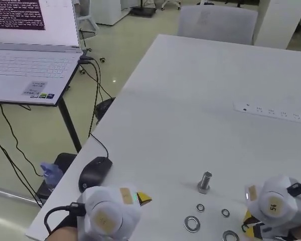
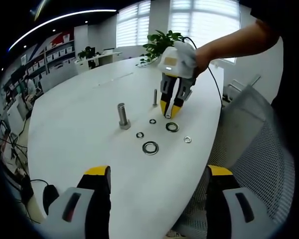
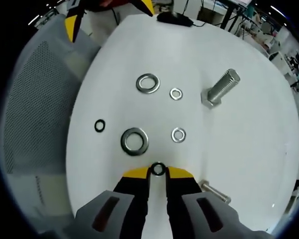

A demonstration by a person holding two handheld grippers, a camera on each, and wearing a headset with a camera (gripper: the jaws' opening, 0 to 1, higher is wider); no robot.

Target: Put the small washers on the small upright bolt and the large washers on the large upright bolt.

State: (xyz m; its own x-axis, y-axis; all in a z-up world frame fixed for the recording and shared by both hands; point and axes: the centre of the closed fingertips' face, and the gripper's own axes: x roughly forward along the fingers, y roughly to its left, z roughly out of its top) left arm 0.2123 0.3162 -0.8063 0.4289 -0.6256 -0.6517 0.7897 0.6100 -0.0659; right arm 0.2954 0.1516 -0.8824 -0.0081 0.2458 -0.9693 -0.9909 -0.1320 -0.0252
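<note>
The large upright bolt (image 3: 220, 87) and the thin small upright bolt (image 2: 155, 97) stand on the white table (image 1: 190, 100). Around them lie two large washers (image 3: 147, 83) (image 3: 134, 141) and several small washers (image 3: 176, 93). My right gripper (image 3: 158, 174) hovers low over the table beside the small bolt (image 3: 215, 191), shut on a small dark washer (image 3: 158, 169) pinched between its yellow tips. My left gripper (image 2: 158, 173) stands wide open near the table's edge, nothing between its jaws, facing the bolts and the right gripper (image 2: 170, 112).
A black mouse (image 1: 94, 171) with its cable lies at the table's near-left edge. A white power strip (image 1: 273, 113) sits far right. A laptop (image 1: 30, 65) rests on a side desk to the left, and a grey chair (image 1: 215, 22) stands behind the table.
</note>
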